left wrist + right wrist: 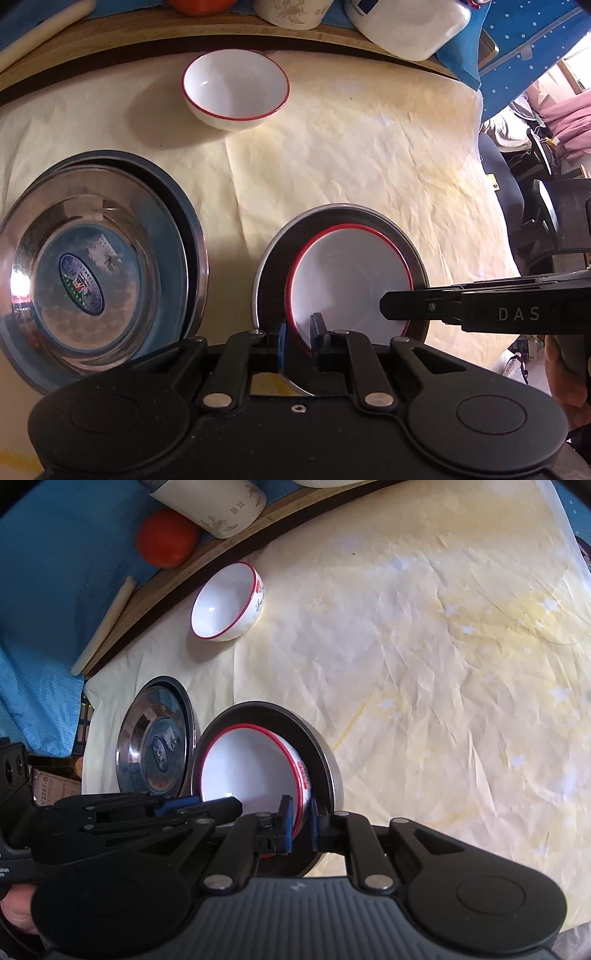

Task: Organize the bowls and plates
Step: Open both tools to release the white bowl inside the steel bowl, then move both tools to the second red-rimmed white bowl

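A red-rimmed white bowl (347, 280) is seen nested inside a steel bowl (317, 218) on the pale yellow cloth (351, 155). The bowl's rim at six o'clock is straddled by the narrowly parted fingers of the left gripper (300, 338); whether the pads press on it cannot be told. The rims of both nested bowls are likewise straddled by the right gripper (300, 825), entering from three o'clock in the left view. A stack of steel plates (92, 266) lies at nine o'clock, well apart. A second white bowl (235, 88) stands at twelve o'clock, near the wooden edge (110, 44).
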Available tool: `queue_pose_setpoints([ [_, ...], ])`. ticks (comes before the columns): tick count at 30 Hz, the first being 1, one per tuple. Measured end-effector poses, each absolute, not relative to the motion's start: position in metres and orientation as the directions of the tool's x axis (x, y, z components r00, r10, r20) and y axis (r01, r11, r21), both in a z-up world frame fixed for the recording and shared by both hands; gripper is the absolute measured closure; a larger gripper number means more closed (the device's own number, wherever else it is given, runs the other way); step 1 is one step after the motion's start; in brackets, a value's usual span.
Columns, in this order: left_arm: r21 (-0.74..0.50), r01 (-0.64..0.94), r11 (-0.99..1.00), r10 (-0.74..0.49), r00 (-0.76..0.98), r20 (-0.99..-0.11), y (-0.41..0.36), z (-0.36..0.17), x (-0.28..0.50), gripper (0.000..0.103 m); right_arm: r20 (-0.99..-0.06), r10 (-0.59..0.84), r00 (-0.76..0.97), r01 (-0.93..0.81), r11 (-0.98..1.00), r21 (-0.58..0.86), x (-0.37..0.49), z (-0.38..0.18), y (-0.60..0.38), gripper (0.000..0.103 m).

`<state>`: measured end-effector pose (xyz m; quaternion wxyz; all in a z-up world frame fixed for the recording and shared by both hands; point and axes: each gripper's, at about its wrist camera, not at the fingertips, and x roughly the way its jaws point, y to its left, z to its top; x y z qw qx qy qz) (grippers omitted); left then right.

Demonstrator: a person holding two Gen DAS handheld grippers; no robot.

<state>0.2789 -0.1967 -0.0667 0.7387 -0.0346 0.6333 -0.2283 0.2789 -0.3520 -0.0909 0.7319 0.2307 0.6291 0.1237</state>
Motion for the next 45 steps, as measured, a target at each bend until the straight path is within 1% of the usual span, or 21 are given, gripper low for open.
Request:
queue_pose_setpoints([
  [9,-0.341,0.292,0.894,-0.38,0.089,-0.921,-0.196,-0.067,0.281,0.089,-0.864,0.478,0.156,0.104,0.862,0.495,0.28,-0.093,-0.349,0.086],
  [13,-0.34,0.293,0.894,-0.379,0.09,-0.921,-0.196,-0.067,0.282,0.086,-0.867,0.475,0.151,0.1,0.865,0.492,0.282,-0.093,-0.348,0.084],
  [20,-0.34,0.298,0.892,-0.378,0.078,-0.923,-0.197,-0.067,0.284,0.087,-0.867,0.475,0.148,0.106,0.864,0.492,0.282,-0.092,-0.35,0.083],
  [24,-0.35,0.299,0.888,-0.386,0.071,-0.92,-0.197,-0.066,0.286,0.085,-0.862,0.483,0.155,0.106,0.859,0.5,0.282,-0.089,-0.352,0.075],
  [30,-0.361,0.299,0.883,-0.396,0.062,-0.916,-0.195,-0.065,0.286,0.083,-0.857,0.488,0.167,0.107,0.855,0.507,0.282,-0.083,-0.357,0.071],
  [33,-0.371,0.297,0.88,-0.408,0.071,-0.91,-0.191,-0.058,0.285,0.079,-0.853,0.491,0.178,0.102,0.853,0.512,0.28,-0.076,-0.36,0.066],
  [35,-0.383,0.293,0.876,-0.422,0.085,-0.902,-0.187,-0.052,0.285,0.073,-0.849,0.494,0.189,0.097,0.851,0.516,0.278,-0.071,-0.363,0.062],
  [38,-0.39,0.286,0.875,-0.435,0.111,-0.894,-0.181,-0.043,0.287,0.071,-0.849,0.484,0.211,0.09,0.855,0.51,0.277,-0.062,-0.365,0.052],
  [39,-0.388,0.284,0.877,-0.434,0.122,-0.893,-0.179,-0.041,0.287,0.068,-0.854,0.471,0.22,0.086,0.863,0.498,0.277,-0.059,-0.366,0.047],
  [40,-0.375,0.282,0.883,-0.424,0.137,-0.895,-0.178,-0.038,0.287,0.06,-0.856,0.463,0.229,0.083,0.867,0.491,0.276,-0.057,-0.367,0.046],
  [41,-0.363,0.278,0.889,-0.414,0.155,-0.897,-0.175,-0.035,0.289,0.057,-0.854,0.464,0.236,0.081,0.867,0.493,0.276,-0.055,-0.369,0.046],
  [43,-0.361,0.257,0.897,-0.411,0.181,-0.893,-0.168,-0.032,0.293,0.055,-0.849,0.466,0.251,0.082,0.863,0.498,0.275,-0.052,-0.372,0.041],
  [44,-0.359,0.242,0.901,-0.408,0.197,-0.891,-0.164,-0.03,0.296,0.052,-0.848,0.462,0.26,0.079,0.865,0.495,0.275,-0.05,-0.373,0.04],
  [45,-0.351,0.23,0.908,-0.399,0.215,-0.891,-0.161,-0.028,0.299,0.05,-0.847,0.459,0.269,0.076,0.866,0.493,0.275,-0.048,-0.373,0.037],
])
